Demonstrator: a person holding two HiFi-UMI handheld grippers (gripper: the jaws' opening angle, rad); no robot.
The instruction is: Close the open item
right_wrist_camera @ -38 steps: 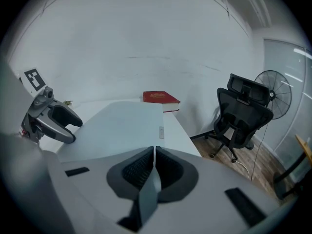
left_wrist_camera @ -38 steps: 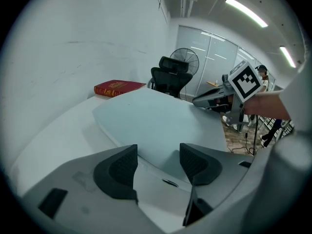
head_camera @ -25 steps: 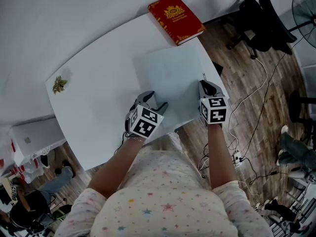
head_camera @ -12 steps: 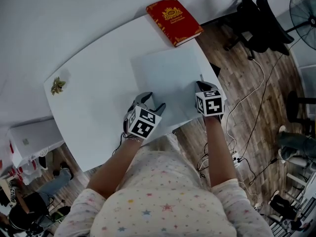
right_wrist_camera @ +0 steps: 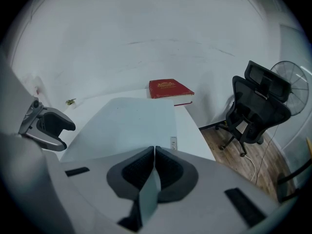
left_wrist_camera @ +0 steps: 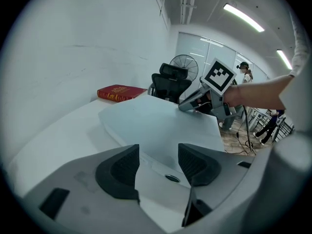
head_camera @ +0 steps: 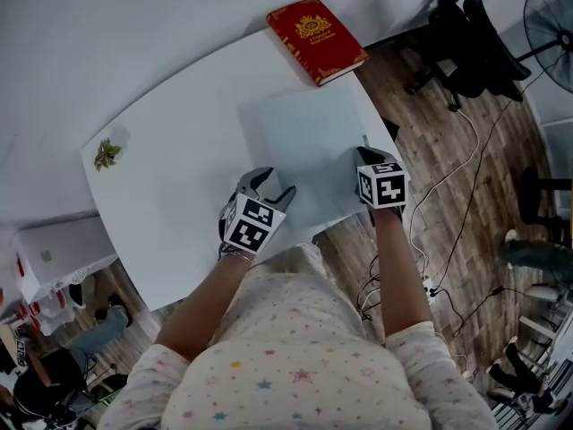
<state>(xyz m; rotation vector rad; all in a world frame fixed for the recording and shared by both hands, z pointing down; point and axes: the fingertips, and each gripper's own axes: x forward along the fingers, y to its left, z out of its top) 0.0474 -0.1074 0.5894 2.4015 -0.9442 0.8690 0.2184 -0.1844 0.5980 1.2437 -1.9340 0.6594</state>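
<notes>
Both bare forearms reached forward over the tabletop, the left arm [head_camera: 208,296] angled inward, the right arm [head_camera: 395,267] nearly straight. The left tongs [left_wrist_camera: 158,165] pointed steeply down with jaws wide apart, having just closed a little; the laptop [head_camera: 304,137] edge showed in the gap, the pads not pressing it. The right tongs [right_wrist_camera: 154,167] were pinched shut on the laptop's thin edge
</notes>
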